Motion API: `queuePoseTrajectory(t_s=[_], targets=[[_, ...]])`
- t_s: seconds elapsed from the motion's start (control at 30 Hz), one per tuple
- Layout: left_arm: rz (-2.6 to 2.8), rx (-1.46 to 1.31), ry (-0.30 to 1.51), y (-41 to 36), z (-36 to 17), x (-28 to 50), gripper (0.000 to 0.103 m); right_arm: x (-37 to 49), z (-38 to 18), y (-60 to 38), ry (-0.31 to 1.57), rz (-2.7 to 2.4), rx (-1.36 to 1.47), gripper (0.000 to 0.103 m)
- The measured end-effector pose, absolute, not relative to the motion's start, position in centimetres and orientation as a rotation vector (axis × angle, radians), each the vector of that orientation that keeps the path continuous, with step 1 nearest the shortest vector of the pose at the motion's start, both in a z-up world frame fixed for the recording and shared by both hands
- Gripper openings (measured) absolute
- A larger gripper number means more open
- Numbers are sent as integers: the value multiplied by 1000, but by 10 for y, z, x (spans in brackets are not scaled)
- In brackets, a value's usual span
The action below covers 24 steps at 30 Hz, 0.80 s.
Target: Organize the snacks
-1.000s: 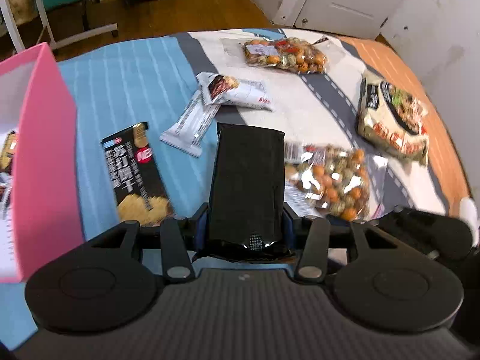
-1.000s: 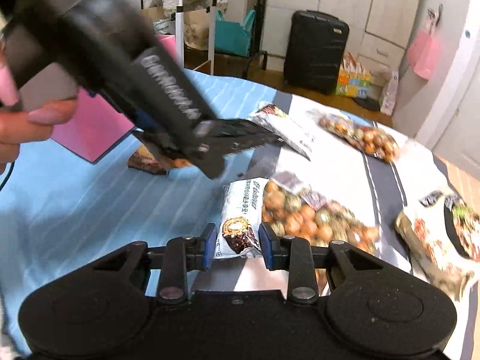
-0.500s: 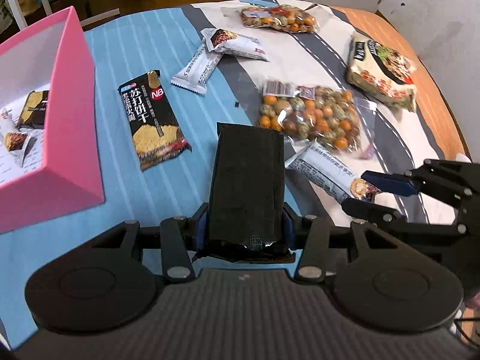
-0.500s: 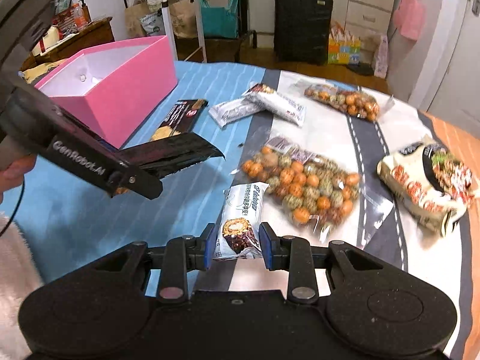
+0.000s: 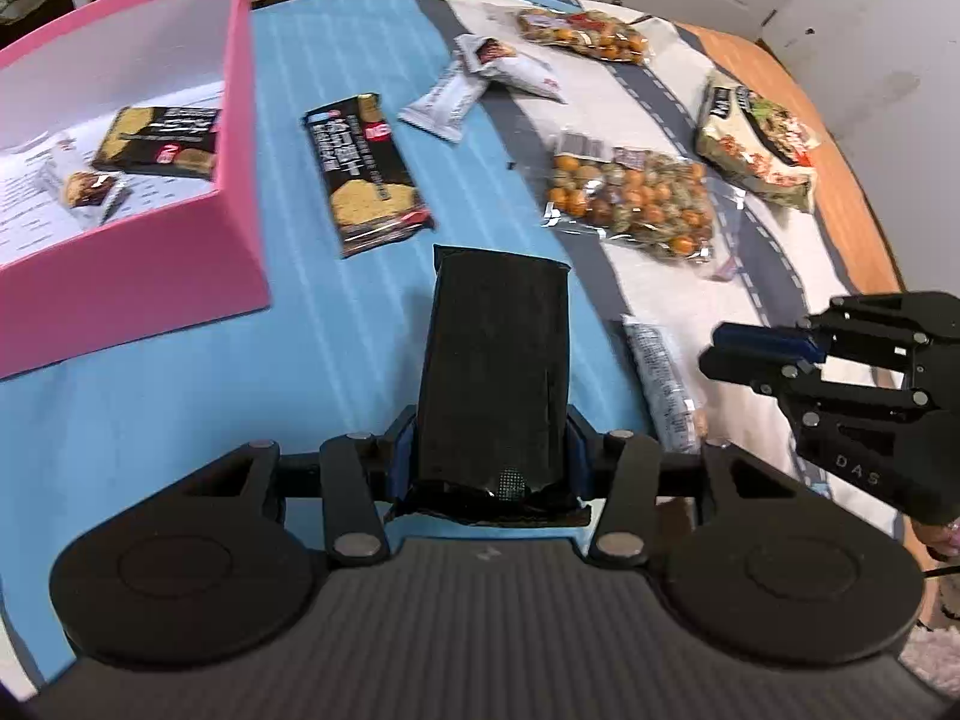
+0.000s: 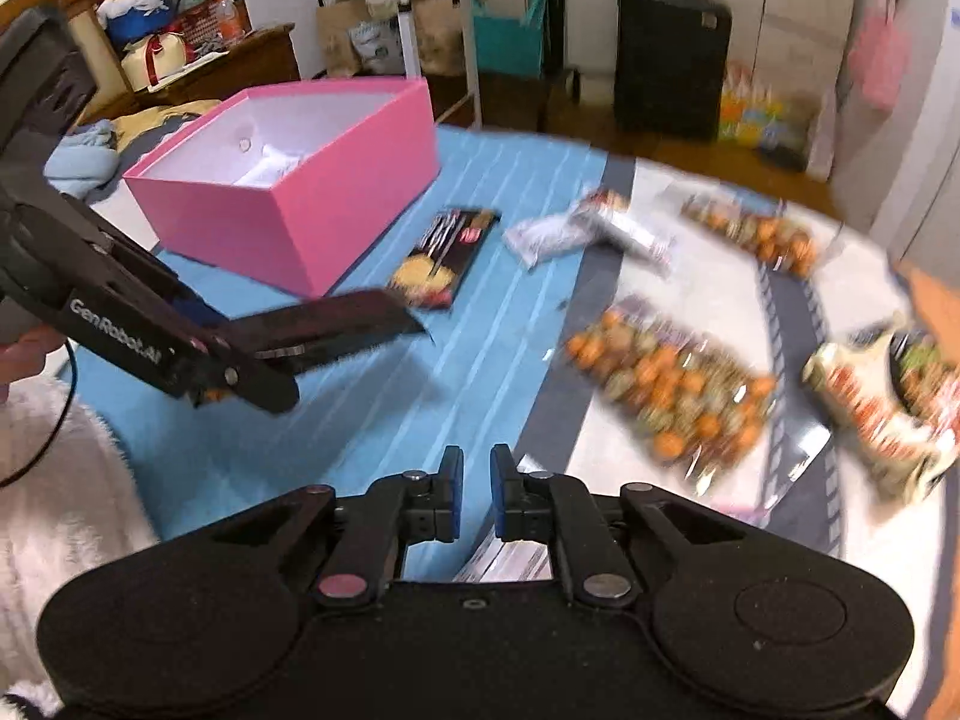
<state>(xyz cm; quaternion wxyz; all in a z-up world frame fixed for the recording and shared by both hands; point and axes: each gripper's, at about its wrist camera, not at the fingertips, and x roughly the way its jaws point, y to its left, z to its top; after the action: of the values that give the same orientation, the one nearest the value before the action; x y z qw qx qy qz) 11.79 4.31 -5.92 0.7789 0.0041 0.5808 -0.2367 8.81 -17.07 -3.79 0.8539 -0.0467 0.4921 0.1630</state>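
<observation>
My left gripper (image 5: 489, 450) is shut on a black snack packet (image 5: 495, 360) that sticks out forward above the blue bed cover. The pink box (image 5: 138, 276) stands to its left, holding a black cracker pack (image 5: 162, 141) and a small bar (image 5: 84, 192). In the right wrist view the left gripper (image 6: 258, 372) carries the black packet (image 6: 342, 324) in front of the pink box (image 6: 336, 204). My right gripper (image 6: 476, 468) is closing to shut with nothing between its pads. A white-wrapped bar (image 5: 660, 384) lies on the bed beside the right gripper (image 5: 720, 348).
On the cover lie a black cracker pack (image 5: 366, 174), two white bars (image 5: 474, 81), two clear bags of mixed nuts (image 5: 630, 204) (image 5: 582, 36) and a large printed bag (image 5: 756, 144). A black suitcase (image 6: 672, 60) and furniture stand beyond the bed.
My left gripper has carried the black packet toward the pink box. The right gripper's jaws have closed and lifted, and the white-wrapped bar no longer sits between them.
</observation>
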Motion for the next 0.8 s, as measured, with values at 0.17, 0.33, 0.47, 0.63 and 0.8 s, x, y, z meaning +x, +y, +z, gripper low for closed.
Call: queuePoseTrajectory(t_s=[0.17,0.33,0.47,0.63,0.8], targets=[[-489,34,1256,41,-64,117,46,87,-63,-182,1119,251,-35,43],[-491,60,1253,35,-66,116,46,93,-93,-187,1210,233,35,45],[-501,62,1254,34,-65,114,46,97,-105,-186,1241,248,67,31],[-515,56,1263,37,-61,109,46,93,-86,-180,1195,256,18,30],[-507,64,1250,44,-50,105,46,92,-52,-176,1165,306,-1,30]])
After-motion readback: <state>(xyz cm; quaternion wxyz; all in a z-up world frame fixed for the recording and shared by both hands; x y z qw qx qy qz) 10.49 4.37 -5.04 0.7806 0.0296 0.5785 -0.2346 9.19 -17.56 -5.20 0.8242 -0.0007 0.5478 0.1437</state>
